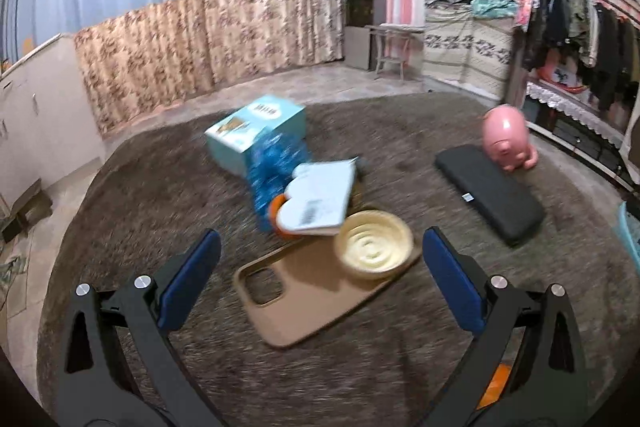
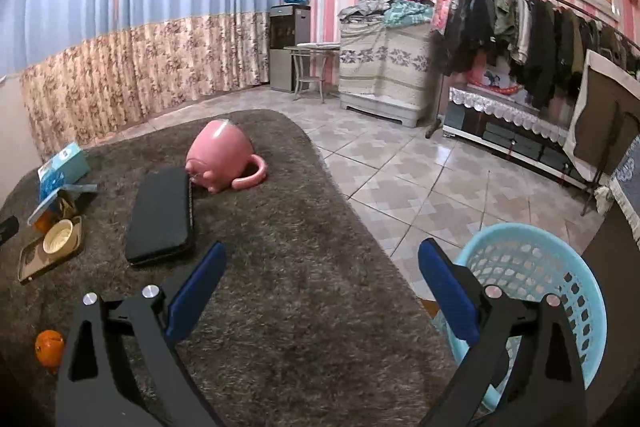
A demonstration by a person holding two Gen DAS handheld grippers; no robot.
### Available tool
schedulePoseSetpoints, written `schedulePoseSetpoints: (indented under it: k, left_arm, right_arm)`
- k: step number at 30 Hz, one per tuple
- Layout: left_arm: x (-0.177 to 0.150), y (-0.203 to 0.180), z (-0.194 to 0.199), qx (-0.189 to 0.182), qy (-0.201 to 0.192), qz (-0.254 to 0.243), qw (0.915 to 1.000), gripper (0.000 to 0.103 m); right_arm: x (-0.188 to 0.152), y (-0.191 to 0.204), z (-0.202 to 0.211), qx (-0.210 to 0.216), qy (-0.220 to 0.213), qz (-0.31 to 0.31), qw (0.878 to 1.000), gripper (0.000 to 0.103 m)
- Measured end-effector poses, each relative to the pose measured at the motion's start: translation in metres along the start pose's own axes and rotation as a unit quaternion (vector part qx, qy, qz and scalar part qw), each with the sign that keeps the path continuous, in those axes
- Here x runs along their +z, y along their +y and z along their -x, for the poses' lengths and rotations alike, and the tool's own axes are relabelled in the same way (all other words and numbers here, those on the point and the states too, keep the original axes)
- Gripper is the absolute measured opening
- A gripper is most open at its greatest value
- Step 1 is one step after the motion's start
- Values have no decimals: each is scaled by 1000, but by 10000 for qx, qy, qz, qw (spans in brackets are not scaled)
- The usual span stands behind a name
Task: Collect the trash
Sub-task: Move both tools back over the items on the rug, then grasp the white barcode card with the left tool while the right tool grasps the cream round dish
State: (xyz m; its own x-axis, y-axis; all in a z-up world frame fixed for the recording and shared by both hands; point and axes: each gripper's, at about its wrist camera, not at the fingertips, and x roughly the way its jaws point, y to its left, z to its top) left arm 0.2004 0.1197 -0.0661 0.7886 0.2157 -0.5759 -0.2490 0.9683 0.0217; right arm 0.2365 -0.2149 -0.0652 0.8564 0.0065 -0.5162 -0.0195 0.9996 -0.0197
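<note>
Left wrist view: the left gripper is spread wide and holds nothing, its two blue pads hanging above a shaggy brown rug. The view is somewhat blurred. Between the pads, toward 12 o'clock, lies a tan phone case, flat with its inside facing up. A shallow cream bowl rests on the far right corner of the case; nothing can be made out in it. Just beyond the bowl, at 12 o'clock, sits a cluster of clutter: a white packet with a barcode label, an orange piece peeking from under it, and a crumpled blue wrapper. Behind these, a light blue carton lies tipped on the rug. At 2 o'clock, a flat black case lies on the rug, with a pink pig-shaped figure just beside its far end.

Right wrist view: the right gripper is also spread wide and empty, hanging over the near part of the rug. At 4 o'clock, off the rug on the tiled floor, stands a light blue plastic basket with a perforated wall; its right finger partly hides it, and no contents show. The clutter lies well apart at 9 to 10 o'clock: the phone case with the bowl on it, and the carton beyond. A small orange object sits alone at 8 o'clock, beside the left finger. The black case and the pink figure lie at 11 o'clock.
</note>
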Motion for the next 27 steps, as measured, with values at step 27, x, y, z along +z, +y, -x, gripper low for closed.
schedulePoseSetpoints:
  k: [27]
  left_arm:
    - [15, 8, -62, -387, 267, -101, 9988, 80]
  right_arm:
    - [-14, 41, -22, 102, 446, 863, 9952, 95]
